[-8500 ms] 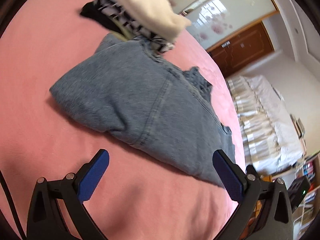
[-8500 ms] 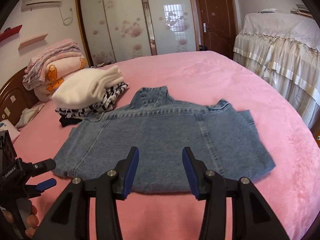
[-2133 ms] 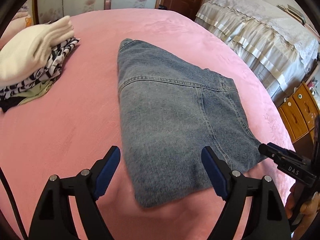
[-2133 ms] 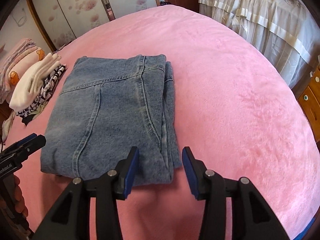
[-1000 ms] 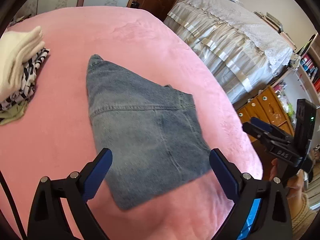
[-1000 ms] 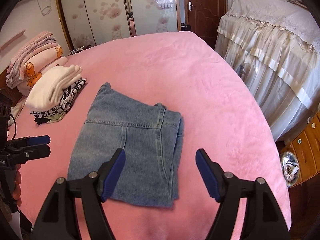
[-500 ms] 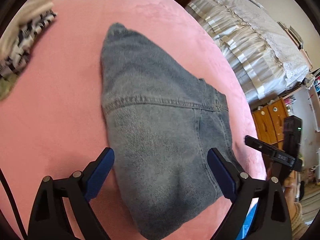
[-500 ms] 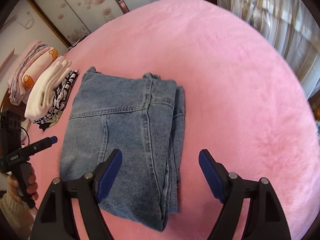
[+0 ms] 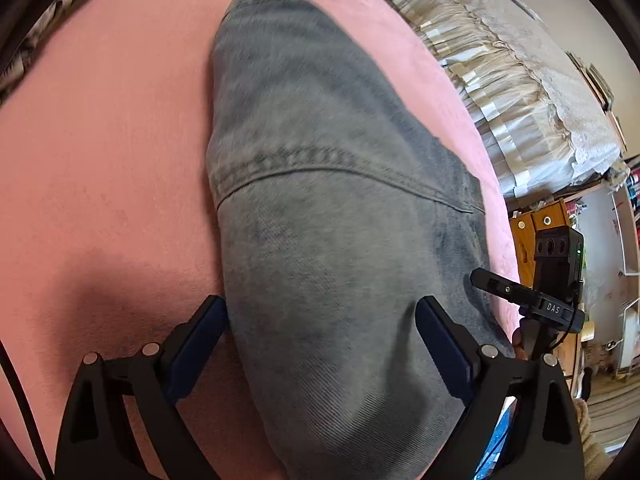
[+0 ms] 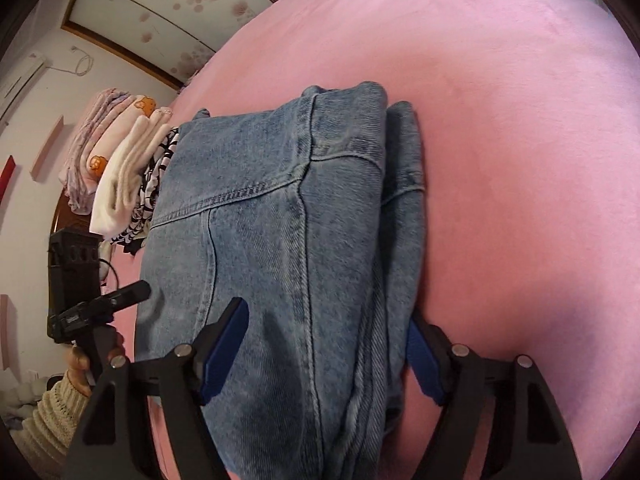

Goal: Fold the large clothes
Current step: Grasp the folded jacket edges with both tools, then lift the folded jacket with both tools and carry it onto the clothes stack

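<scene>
Both the left gripper (image 9: 320, 344) and right gripper (image 10: 326, 346) straddle the folded denim jacket's (image 10: 260, 220) near edge, jaws spread (the right's just narrowing), likely needing a firm pinch next.

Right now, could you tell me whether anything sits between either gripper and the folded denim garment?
Nothing visible does. The left gripper and the right gripper are both open, and each already has the near edge of the folded denim garment between its fingers, on the pink bedcover.

folded denim garment (image 9: 340, 264) motion-blurred at far end, near edge cut off below
</scene>
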A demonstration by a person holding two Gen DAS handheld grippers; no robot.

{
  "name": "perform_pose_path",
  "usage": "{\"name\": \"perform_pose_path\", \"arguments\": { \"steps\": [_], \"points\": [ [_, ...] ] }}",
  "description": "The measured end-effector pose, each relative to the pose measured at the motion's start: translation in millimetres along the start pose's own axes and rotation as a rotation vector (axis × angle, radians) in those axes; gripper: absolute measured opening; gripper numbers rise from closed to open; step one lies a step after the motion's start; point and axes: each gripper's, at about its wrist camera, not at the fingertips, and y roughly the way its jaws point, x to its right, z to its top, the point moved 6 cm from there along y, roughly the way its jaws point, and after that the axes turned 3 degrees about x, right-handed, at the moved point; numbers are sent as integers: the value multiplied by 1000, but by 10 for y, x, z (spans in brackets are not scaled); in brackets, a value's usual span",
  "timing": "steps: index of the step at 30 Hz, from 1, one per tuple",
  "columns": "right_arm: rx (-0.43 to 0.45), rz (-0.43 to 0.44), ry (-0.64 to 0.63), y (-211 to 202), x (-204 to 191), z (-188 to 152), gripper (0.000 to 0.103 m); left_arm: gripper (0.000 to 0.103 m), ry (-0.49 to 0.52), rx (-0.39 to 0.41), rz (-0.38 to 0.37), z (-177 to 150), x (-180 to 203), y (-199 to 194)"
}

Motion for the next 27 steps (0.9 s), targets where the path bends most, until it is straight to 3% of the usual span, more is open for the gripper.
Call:
{"name": "perform_pose_path", "arguments": {
  "steps": [1,3,5,7,14,20,25,27],
  "points": [
    [-1,11,-3,32,-4,15,67,94,3,0,-9,-1,-14,41],
    [-1,39,4,101,10,55,54,94,15,7,-26,4,-3,81],
    [-1,64,8,150,24,87,50,97,26,1,-31,6,25,128],
    [-5,84,3,195,23,111,48,102,37,-11,-15,-3,63,180],
    [-11,66,-29,270,-54,143,40,100,80,-9,42,-15,140,216],
    [39,-35,-68,160,-213,136,21,74,97,37,109,-4,236,88],
    [107,-110,-134,-53,-489,120,18,49,151,80,119,-23,383,-163],
    [143,-120,-158,-167,-640,98,17,47,169,89,126,-56,461,-292]
  ]
}}
